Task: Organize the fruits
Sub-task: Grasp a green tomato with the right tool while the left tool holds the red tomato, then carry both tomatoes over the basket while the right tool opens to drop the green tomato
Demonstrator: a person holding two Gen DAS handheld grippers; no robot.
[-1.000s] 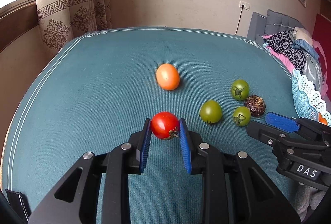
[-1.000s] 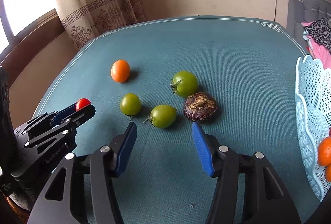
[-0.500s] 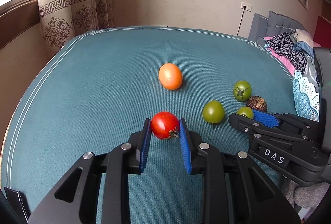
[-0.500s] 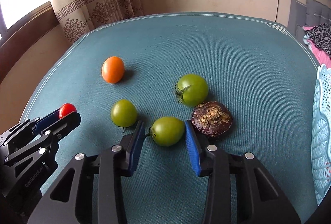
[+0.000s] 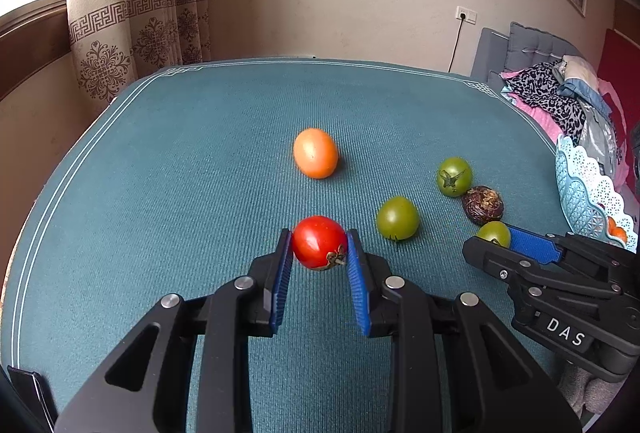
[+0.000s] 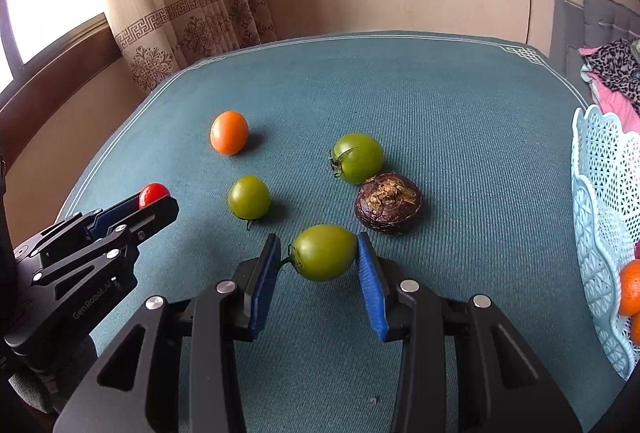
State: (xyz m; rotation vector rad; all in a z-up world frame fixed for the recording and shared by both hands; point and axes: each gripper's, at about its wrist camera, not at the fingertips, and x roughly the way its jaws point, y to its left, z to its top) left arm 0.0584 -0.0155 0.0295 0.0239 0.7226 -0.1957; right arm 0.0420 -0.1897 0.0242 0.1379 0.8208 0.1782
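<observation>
Basket point(image 6: 596, 193), pale blue lattice, was cut off at the right edge in both views; only the right wrist view showed oranges point(image 6: 631, 287) inside. Left tongs point(image 5: 319, 247) pinched a red tomato point(image 5: 318, 241) over the teal table point(image 5: 200, 173); that tomato showed only as a sliver point(image 6: 154, 193) from the right. Right tongs point(image 6: 318, 253), having just closed, gripped a green tomato point(image 6: 325, 252) beside a brown fruit point(image 6: 388, 202); the left view half hid that tomato point(image 5: 494, 233).
</observation>
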